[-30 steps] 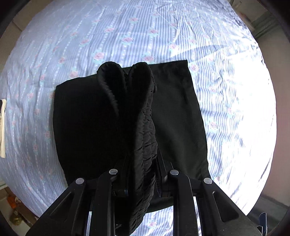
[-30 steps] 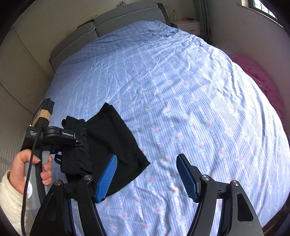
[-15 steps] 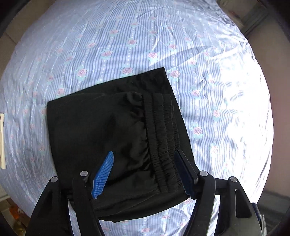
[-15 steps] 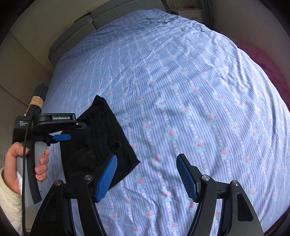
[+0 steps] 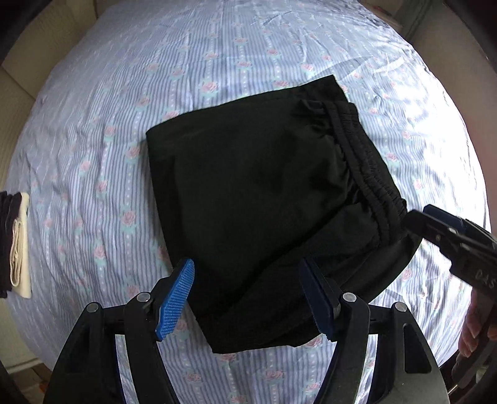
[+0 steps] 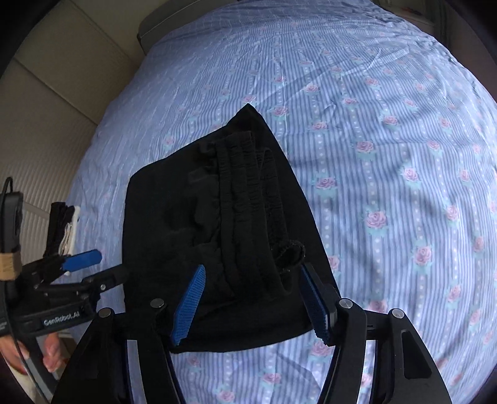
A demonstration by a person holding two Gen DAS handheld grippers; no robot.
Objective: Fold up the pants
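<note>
The black pants [image 5: 264, 192] lie folded into a rough rectangle on the bed, with the elastic waistband [image 5: 366, 161] on top along the right edge. My left gripper [image 5: 248, 298] is open and empty, hovering over the near edge of the pants. My right gripper [image 6: 251, 301] is open over the near end of the waistband [image 6: 248, 202]; a small loop of fabric [image 6: 290, 253] sticks up beside its right finger. The right gripper also shows at the right in the left wrist view [image 5: 435, 223]. The left gripper shows at the left in the right wrist view [image 6: 90, 267].
The bed [image 5: 217, 46] has a blue striped sheet with pink roses. A small stack of folded dark and cream clothes [image 5: 14, 245] lies at the bed's left edge and also shows in the right wrist view [image 6: 63, 230]. A grey headboard [image 6: 161, 21] stands at the far end.
My left gripper let go of the bunched waistband, opened and drew back; the pants now lie flat. My right gripper moved left and down over the waistband.
</note>
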